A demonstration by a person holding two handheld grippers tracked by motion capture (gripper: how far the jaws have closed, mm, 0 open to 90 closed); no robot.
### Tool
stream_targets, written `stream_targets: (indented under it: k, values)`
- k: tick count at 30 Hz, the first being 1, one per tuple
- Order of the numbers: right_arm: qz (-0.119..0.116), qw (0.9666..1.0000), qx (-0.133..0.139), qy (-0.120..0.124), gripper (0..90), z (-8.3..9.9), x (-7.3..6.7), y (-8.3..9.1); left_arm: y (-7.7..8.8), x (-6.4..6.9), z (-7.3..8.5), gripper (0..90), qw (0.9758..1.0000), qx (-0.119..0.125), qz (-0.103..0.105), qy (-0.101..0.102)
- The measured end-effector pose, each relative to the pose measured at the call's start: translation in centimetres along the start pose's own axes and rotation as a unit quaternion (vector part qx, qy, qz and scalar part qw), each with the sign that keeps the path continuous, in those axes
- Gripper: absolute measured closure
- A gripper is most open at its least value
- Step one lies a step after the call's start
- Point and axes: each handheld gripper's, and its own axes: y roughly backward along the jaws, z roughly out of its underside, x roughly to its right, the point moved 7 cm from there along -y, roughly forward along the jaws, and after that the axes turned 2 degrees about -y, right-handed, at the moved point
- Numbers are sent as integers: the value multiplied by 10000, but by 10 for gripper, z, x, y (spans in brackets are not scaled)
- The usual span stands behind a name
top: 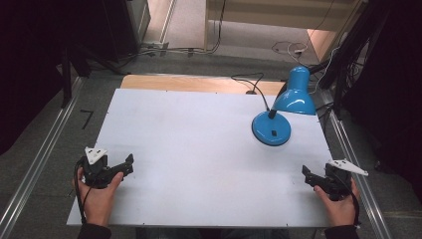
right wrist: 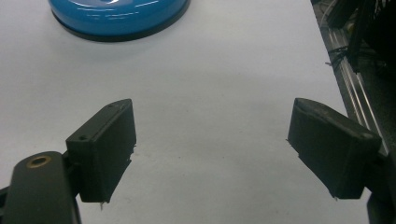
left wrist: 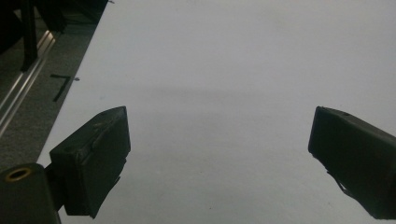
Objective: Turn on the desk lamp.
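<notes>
Glossy blue metal desk lamp point(top: 278, 112) stands far right on white table point(top: 199, 149). Right gripper point(top: 309, 175) nearest, jaws wide, empty; left gripper point(top: 127, 163) same. Base switch probably target: approach level, press gently.

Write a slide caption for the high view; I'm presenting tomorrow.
Two open grippers rest on a white table near a blue lamp.
</notes>
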Motion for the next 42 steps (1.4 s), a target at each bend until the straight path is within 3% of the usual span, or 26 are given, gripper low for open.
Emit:
stream_targets:
  k: [4, 5, 7, 14, 42]
  values:
    - [-23, 10000, -4, 6, 136, -1, -2, -1, -1, 2, 1, 63, 10000, -31, 3, -23]
    - [-162, 9998, -52, -57, 137, -1, -5, -1, -1, 2, 1, 62, 10000, -36, 4, -12]
    - [-201, 9998, -55, -65, 137, -1, -6, -1, -1, 1, 2, 63, 10000, -41, -19, 15]
    - [-76, 9999, 80, 102, 136, -7, -12, -2, -1, -1, 3, 72, 9999, -81, -24, 72]
    - [-68, 9999, 62, 138, 137, -17, -18, -10, -3, 1, 3, 77, 9999, -87, 22, 67]
